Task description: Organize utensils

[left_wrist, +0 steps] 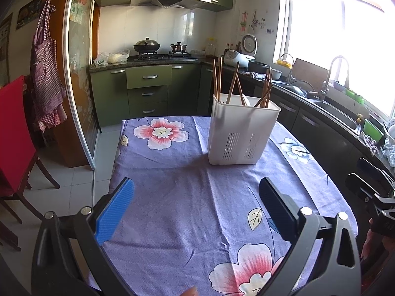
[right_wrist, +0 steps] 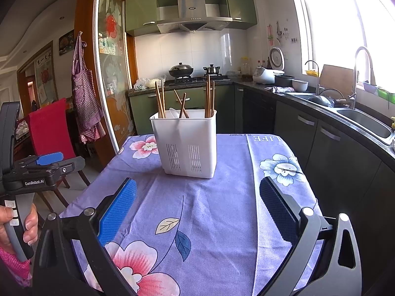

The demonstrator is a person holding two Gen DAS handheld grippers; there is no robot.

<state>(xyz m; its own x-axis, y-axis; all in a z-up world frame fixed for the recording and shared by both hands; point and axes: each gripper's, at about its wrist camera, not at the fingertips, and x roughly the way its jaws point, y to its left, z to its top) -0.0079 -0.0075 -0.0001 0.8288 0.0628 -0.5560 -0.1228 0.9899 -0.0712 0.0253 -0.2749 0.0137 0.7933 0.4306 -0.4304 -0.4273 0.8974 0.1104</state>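
Both claws spread wide and empty: left claw [left_wrist: 196, 204], right claw [right_wrist: 197, 204]. Ahead of each, upright on the flowered purple bench cloth [right_wrist: 222, 209], white slotted plastic utensil holder [left_wrist: 243, 129] holding brown wooden chopsticks [left_wrist: 217, 79]. Pale spoon-like piece [right_wrist: 174, 112] inside, mostly hidden by the rim.

1. The left wrist camera sits just behind the left gripper [left_wrist: 196, 204], looking forward and down over the table [left_wrist: 172, 185]; the utensil holder [left_wrist: 243, 129] stands ahead, slightly right.
2. The right wrist camera sits behind the right gripper [right_wrist: 197, 207], facing likewise; the holder lies ahead, slightly left.
3. Both share holder, tablecloth and kitchen counter [right_wrist: 321, 103].
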